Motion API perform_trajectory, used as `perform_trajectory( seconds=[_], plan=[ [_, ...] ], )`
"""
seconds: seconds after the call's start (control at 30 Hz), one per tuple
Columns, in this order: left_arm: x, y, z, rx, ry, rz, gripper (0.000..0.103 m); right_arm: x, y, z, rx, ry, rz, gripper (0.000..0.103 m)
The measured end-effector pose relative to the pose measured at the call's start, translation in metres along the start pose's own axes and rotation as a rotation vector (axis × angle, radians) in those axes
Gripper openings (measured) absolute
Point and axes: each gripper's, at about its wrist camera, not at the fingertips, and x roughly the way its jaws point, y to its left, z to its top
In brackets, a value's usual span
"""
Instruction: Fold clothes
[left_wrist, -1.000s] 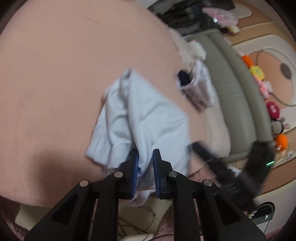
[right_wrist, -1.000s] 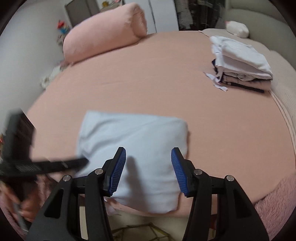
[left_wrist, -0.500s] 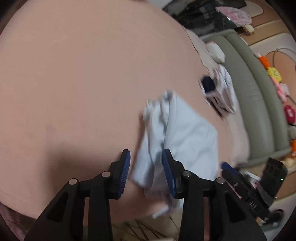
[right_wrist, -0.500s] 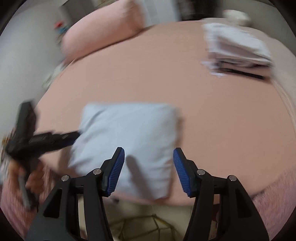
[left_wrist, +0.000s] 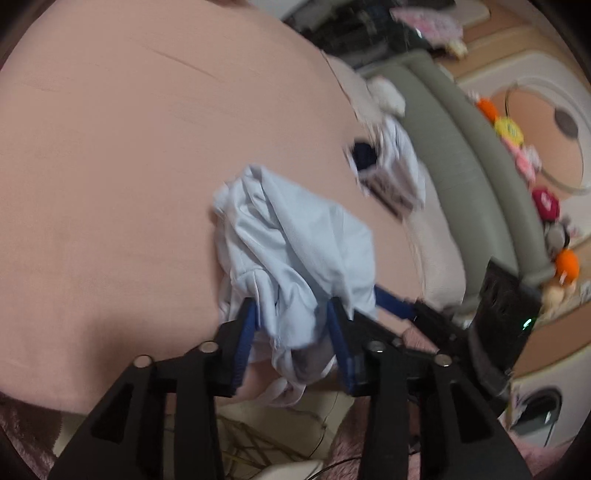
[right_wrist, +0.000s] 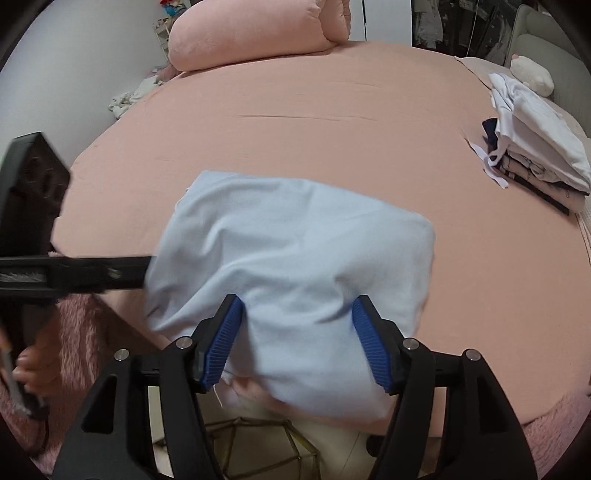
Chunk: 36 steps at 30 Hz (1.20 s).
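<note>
A folded light blue garment (right_wrist: 295, 251) lies at the near edge of the pink bed (right_wrist: 295, 110), its front edge hanging slightly over. My right gripper (right_wrist: 297, 339) is open and straddles that front edge, with cloth bulging between the blue pads (right_wrist: 221, 339). In the left wrist view the same garment (left_wrist: 295, 251) shows its bunched layered side. My left gripper (left_wrist: 291, 332) is open, with loose folds between its fingers. It comes in from the garment's left side, where it appears as a black bar (right_wrist: 74, 273). The right gripper (left_wrist: 406, 306) shows beyond the garment.
A stack of folded clothes (right_wrist: 535, 162) sits at the bed's right side, also seen as the stack (left_wrist: 391, 173). A pink bolster pillow (right_wrist: 258, 33) lies at the far end. A grey-green padded frame (left_wrist: 461, 166) borders the bed. A hand (right_wrist: 33, 369) holds the left gripper.
My left gripper went from nearly shut on the cloth to open. Both grippers moved in on the garment, whose near edge now sits between the right fingers.
</note>
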Motion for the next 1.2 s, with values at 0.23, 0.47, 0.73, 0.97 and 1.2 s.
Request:
perform_trajectory(
  seconds=[0.23, 0.47, 0.73, 0.97, 1.2],
  plan=[
    [0.008, -0.023, 0.0, 0.16, -0.001, 0.02, 0.044, -0.048, -0.019, -0.013, 0.261, -0.149, 0.224, 0.057],
    [0.003, -0.026, 0.001, 0.189, -0.044, 0.044, 0.009, -0.044, -0.052, -0.018, 0.32, -0.112, 0.051, 0.057],
    [0.004, 0.015, 0.011, 0.089, 0.006, 0.38, 0.008, -0.021, -0.074, -0.034, 0.388, -0.048, 0.017, 0.057],
    [-0.007, -0.007, 0.021, 0.137, -0.1, 0.277, 0.049, -0.051, -0.078, -0.039, 0.4, -0.126, -0.038, 0.058],
    [0.047, -0.042, 0.011, 0.352, 0.002, 0.447, 0.049, -0.032, -0.06, -0.022, 0.326, -0.08, -0.063, 0.056]
  ],
)
